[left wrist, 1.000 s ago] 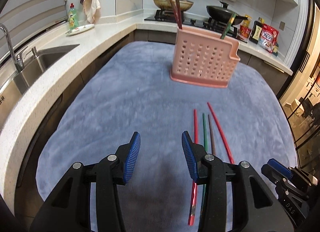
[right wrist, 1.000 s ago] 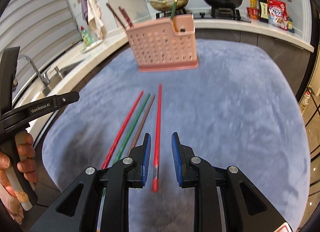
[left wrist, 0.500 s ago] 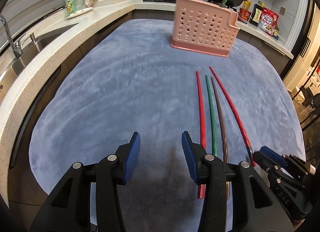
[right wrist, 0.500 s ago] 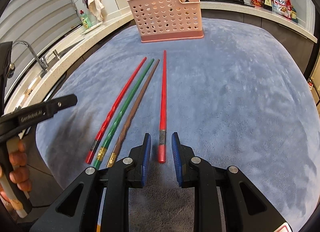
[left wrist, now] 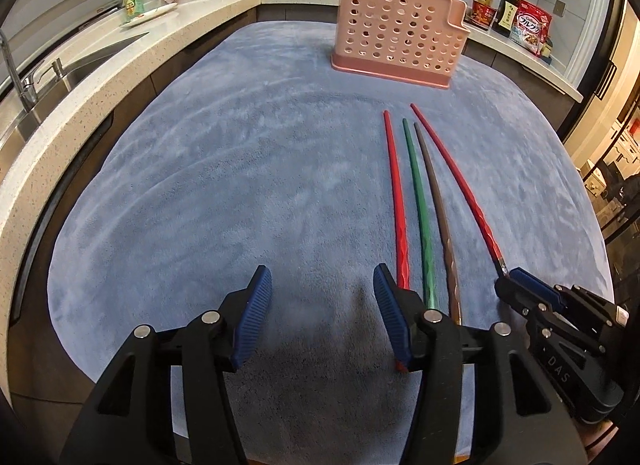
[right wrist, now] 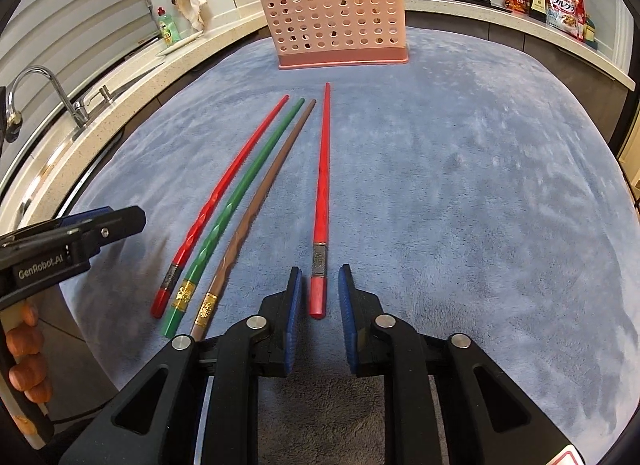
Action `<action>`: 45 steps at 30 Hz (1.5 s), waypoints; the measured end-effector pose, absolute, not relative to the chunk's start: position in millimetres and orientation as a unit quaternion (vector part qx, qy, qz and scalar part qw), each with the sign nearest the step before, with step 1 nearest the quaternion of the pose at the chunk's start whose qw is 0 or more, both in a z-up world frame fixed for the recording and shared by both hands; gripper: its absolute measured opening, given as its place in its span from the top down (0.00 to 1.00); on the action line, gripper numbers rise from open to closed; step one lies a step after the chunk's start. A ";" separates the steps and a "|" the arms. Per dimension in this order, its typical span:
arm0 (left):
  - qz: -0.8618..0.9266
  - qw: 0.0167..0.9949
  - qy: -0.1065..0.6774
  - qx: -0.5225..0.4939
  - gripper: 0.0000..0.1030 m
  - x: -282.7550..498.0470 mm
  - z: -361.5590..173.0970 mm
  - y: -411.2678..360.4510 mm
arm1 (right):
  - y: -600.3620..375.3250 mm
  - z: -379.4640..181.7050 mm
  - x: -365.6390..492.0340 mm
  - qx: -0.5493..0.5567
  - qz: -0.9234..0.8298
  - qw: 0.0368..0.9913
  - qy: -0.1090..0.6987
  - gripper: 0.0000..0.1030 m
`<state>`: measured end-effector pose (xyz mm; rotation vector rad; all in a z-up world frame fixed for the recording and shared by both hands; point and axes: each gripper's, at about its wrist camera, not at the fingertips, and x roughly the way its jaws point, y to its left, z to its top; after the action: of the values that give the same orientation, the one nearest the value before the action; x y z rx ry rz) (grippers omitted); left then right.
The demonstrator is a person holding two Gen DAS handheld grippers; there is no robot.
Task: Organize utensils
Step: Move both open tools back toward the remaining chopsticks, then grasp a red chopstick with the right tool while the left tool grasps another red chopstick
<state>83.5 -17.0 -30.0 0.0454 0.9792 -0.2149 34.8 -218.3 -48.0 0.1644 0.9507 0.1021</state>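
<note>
Right wrist: red chopstick [right wrist: 322,185], dark band near butt, between closing, untouching claw [right wrist: 316,305] pads.

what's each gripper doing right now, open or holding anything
Left gripper: open, nothing between its pads, jaws have just been opening.
Right gripper: open around the lone red chopstick, pads not touching it, jaws have just been closing.

Left wrist view: near ends of the red chopstick [left wrist: 400,217], green chopstick [left wrist: 422,217] and brown chopstick [left wrist: 440,217] hidden behind the left gripper [left wrist: 322,317] finger. Handle end of the outer red chopstick [left wrist: 460,181] runs behind the right gripper [left wrist: 520,285] tip; contact can't be judged. Chopsticks in the pink holder [left wrist: 398,39] cut off by the top edge; compartment unclear. Right wrist view: brown chopstick end goes under the finger; only fingertips of the person's hand [right wrist: 28,361] show at the left edge.
</note>
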 end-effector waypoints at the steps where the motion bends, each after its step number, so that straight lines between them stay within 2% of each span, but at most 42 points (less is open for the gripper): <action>1: -0.104 0.876 0.470 0.023 0.46 82.7 -30.7 -17.5 | -219.1 -48.2 35.1 0.081 0.049 0.884 0.457 0.89; 4: -0.111 0.876 0.469 0.024 0.45 78.7 -31.9 -19.5 | -222.9 -48.5 33.5 0.086 0.045 0.884 0.457 0.93; 26: -0.134 0.862 0.488 0.042 0.44 58.7 -55.0 -38.4 | -235.1 -50.5 7.3 0.114 0.029 0.880 0.460 0.93; 32: -0.129 0.864 0.483 0.049 0.47 59.7 -57.2 -39.6 | -235.3 -50.4 7.3 0.113 0.029 0.880 0.460 0.93; 38: -0.123 0.867 0.479 0.057 0.62 60.1 -56.8 -38.1 | -235.0 -50.3 6.9 0.114 0.029 0.880 0.460 0.93; 43: -0.120 0.868 0.478 0.054 0.83 62.7 -56.0 -34.0 | -235.0 -50.3 6.6 0.114 0.029 0.880 0.461 0.93; 45: -0.118 0.869 0.478 0.054 0.87 64.0 -55.9 -32.4 | -234.8 -50.2 6.5 0.114 0.029 0.880 0.461 0.93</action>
<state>64.0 -32.4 -55.9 0.1125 1.0004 -0.2477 6.5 -234.8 -50.2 0.2371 0.9598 0.0610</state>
